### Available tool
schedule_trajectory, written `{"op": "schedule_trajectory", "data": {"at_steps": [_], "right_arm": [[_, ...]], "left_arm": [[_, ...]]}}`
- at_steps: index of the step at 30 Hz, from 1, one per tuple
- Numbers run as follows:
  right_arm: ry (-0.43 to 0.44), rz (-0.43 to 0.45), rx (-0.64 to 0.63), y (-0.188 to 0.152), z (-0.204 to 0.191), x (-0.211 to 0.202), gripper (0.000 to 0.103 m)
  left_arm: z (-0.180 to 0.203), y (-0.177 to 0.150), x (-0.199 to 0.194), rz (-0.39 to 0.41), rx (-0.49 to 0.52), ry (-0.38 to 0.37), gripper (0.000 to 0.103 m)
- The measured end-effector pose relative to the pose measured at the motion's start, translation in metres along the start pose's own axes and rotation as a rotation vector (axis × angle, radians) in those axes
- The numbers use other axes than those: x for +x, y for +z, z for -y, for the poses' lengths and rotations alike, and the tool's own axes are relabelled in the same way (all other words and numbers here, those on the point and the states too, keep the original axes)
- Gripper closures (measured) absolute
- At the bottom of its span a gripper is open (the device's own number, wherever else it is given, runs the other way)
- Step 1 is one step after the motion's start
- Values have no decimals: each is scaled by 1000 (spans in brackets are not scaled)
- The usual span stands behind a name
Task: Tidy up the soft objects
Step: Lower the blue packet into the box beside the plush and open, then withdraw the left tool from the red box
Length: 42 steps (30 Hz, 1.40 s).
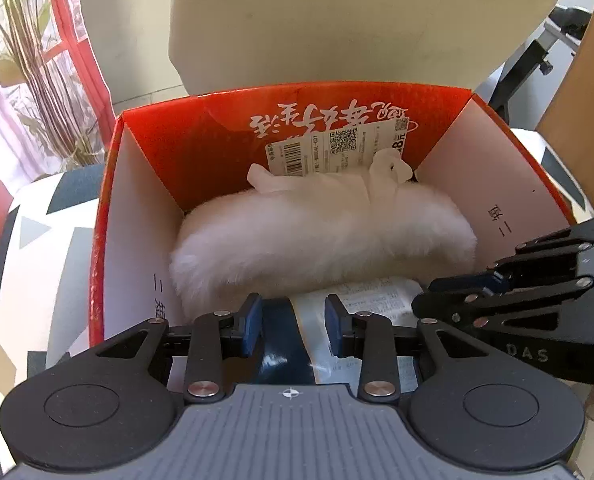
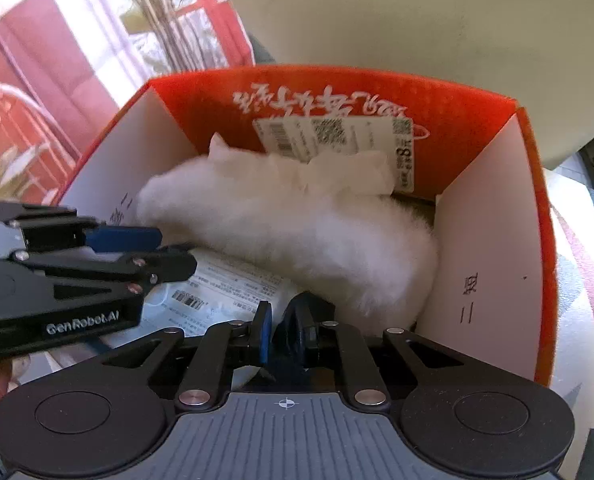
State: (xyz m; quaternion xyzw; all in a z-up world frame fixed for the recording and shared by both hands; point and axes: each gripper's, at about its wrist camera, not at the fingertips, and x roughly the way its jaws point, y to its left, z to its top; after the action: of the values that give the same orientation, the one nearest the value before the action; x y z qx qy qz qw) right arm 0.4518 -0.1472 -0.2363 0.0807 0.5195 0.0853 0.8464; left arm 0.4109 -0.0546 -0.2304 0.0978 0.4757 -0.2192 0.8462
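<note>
Plush (image 1: 321,236) already sitting in box (image 1: 109,216); both grippers working packet (image 1: 377,294) in — left gripper (image 1: 293,330) jaws apart, straddling it, right gripper (image 2: 283,330) pinching its edge.

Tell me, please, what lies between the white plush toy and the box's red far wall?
A barcoded paper tag stands between the plush toy and the red wall, clearest in the left wrist view.
</note>
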Motion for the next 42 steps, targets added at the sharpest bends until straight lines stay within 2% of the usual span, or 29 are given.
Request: {"op": "schedule_trajectory", "data": {"at_steps": [4,6,8,10,13,15,17,18,21,32,37,42], "right_arm": [[-7,-15,26,-4,0,1,83],[-20,-4,27,-6,0,-3,82],[-33,29,19,-9,-1,-13,78],[-38,77,8,-12,-2,-26,72],[-37,186,-39,-21,-7,-49,55],[-49,255,-57,-29,-8,-63,36],[-61,318,-56,-40,-9,-76,27],[-64,341,-58,-44,-10,-81,17],[-79,414,-89,-61,-13,-97,2],[-64,586,-67,-134,-20,-142,0],[-75,607,-54,-171,-25,-152,0],[-62,596,45,-206,-18,-148,0]], "left_arm": [[1,-2,-14,34,15,2,65],[2,-5,-27,67,33,4,61],[4,-9,-39,109,39,5,50],[5,-16,-56,161,43,10,43],[8,-28,-81,245,30,28,34],[8,-38,-98,293,13,22,21],[10,-48,-113,338,10,19,1],[13,-54,-120,361,11,31,0],[19,-72,-133,377,17,66,0],[24,-148,-170,419,-13,134,0],[26,-174,-177,404,-50,127,0],[23,-193,-172,391,-143,101,0]]}}
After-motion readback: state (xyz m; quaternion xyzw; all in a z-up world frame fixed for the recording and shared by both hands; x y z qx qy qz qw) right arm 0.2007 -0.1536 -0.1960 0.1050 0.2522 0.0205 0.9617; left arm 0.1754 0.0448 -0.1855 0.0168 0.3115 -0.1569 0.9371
